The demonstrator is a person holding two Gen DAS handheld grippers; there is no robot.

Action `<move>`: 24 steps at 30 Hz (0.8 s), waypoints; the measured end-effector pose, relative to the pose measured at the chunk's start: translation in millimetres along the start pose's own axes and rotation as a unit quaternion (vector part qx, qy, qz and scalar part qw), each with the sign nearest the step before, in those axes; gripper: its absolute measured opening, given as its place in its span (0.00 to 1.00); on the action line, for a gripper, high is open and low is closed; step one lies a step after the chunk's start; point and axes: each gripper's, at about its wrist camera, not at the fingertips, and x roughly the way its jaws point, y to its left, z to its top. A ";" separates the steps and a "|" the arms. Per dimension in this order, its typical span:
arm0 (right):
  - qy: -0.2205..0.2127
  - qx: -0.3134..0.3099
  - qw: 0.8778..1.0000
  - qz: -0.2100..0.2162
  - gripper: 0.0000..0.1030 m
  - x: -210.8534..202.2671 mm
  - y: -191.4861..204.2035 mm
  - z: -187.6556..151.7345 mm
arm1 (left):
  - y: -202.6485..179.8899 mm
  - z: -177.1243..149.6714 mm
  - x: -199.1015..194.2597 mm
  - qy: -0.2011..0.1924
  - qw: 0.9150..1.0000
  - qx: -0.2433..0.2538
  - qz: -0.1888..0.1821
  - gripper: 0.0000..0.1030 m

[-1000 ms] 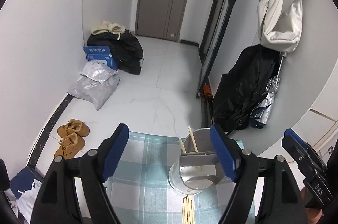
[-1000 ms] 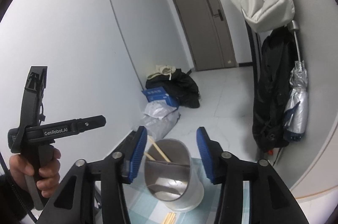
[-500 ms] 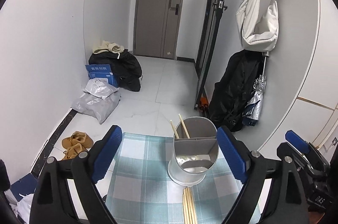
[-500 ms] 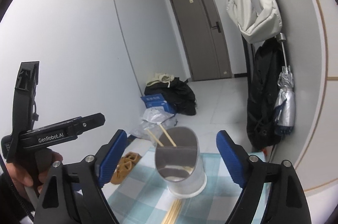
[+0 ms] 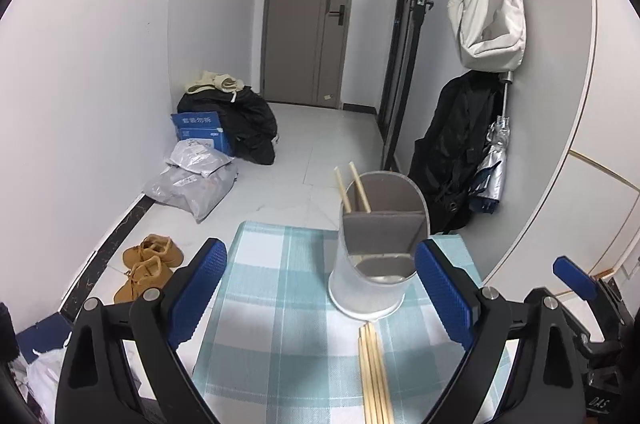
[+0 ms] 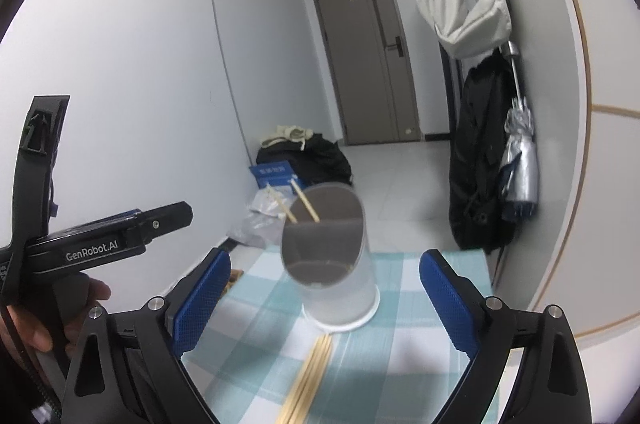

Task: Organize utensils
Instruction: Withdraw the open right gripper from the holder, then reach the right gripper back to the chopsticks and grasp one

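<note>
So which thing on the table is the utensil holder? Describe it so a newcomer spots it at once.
On the blue-checked tablecloth, look toward the far right corner: the utensil holder is the upright silvery cylinder split by a grey divider. Two chopsticks stand in its rear compartment, unlike the loose chopsticks lying flat before it.

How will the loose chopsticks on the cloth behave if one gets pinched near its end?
The loose chopsticks look thin, straight and wooden: probably stiff and light. They lie bundled touching, so neighbours may shift or roll. The checked tablecloth may damp rolling somewhat.
</note>
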 end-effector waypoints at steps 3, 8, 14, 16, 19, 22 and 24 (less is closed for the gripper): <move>0.016 -0.002 1.000 0.002 0.93 5.2 1.0 -11.3 | 2.5 -10.5 1.4 0.002 1.000 -0.007 -0.009 0.90; 0.039 -0.006 0.999 0.006 0.93 14.0 2.6 -27.7 | 5.2 -25.2 15.0 0.022 1.000 -0.014 -0.013 0.90; 0.087 0.011 0.996 0.010 0.93 31.7 -5.0 -45.3 | 15.3 -43.6 39.2 0.080 0.996 -0.030 -0.038 0.90; 0.103 0.017 0.994 0.007 0.92 39.1 -9.8 -51.2 | 20.1 -50.4 46.4 0.099 0.993 -0.041 -0.042 0.90; 0.128 0.023 0.992 0.003 0.85 50.1 -14.1 -57.5 | 22.4 -59.1 56.8 0.122 0.991 -0.035 -0.044 0.90; 0.159 0.025 0.987 -0.001 0.79 64.8 -18.0 -64.4 | 24.8 -66.0 67.0 0.144 0.988 -0.032 -0.046 0.90; 0.183 0.025 0.983 -0.004 0.74 76.1 -19.6 -69.3 | 28.5 -70.8 73.7 0.154 0.987 -0.035 -0.041 0.90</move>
